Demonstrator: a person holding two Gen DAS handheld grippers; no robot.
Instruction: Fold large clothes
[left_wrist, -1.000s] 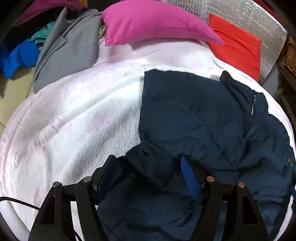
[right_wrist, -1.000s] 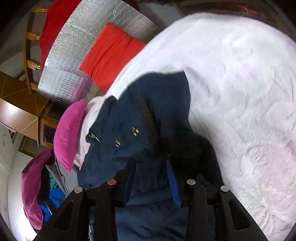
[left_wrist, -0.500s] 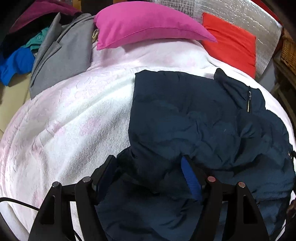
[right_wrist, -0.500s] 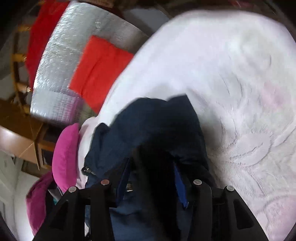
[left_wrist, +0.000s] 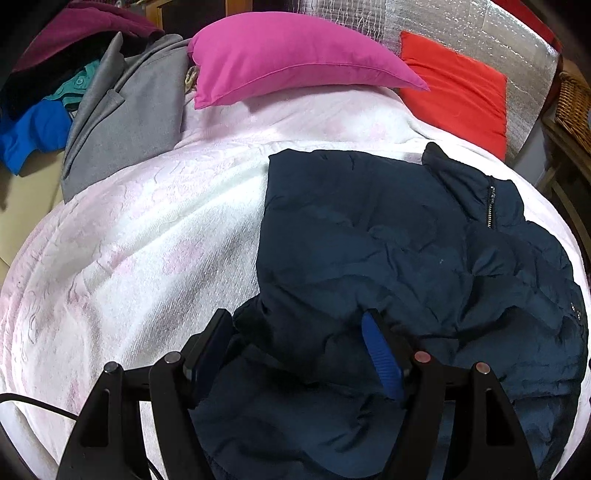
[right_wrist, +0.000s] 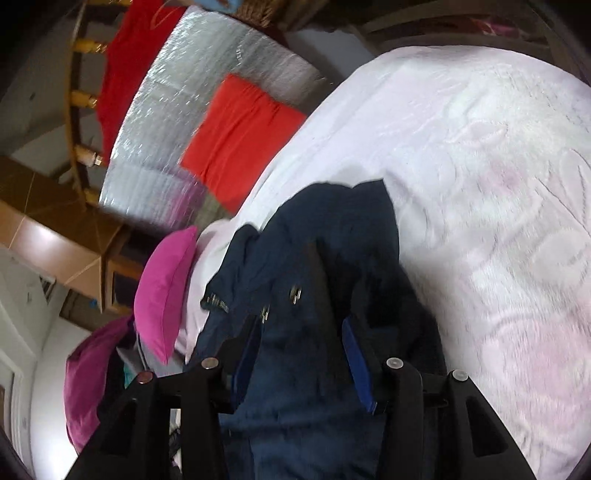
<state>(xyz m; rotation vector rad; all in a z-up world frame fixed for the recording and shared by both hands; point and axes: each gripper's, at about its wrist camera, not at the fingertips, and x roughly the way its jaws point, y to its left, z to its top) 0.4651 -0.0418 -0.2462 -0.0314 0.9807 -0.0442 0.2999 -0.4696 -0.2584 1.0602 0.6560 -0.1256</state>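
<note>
A navy padded jacket (left_wrist: 388, 251) lies crumpled on a white and pink blanket (left_wrist: 147, 240), its zipped collar at the far right. My left gripper (left_wrist: 295, 332) sits over the jacket's near edge with its jaws apart and navy cloth bunched between them. In the right wrist view the same jacket (right_wrist: 325, 258) hangs in folds, snaps showing. My right gripper (right_wrist: 303, 332) has its jaws apart with jacket cloth lying between them. I cannot tell whether either gripper pinches the cloth.
A magenta pillow (left_wrist: 288, 62) and a red cushion (left_wrist: 458, 96) lie at the bed's far side against a silver foil panel (left_wrist: 443, 26). A grey coat (left_wrist: 125, 118) and a pile of coloured clothes (left_wrist: 37, 122) sit far left. A wicker basket (left_wrist: 572, 103) stands right.
My left gripper has moved slightly, the jacket shifting a little left in its view. My right gripper has swung and tilted, with the jacket's fold rising then settling back between its jaws.
</note>
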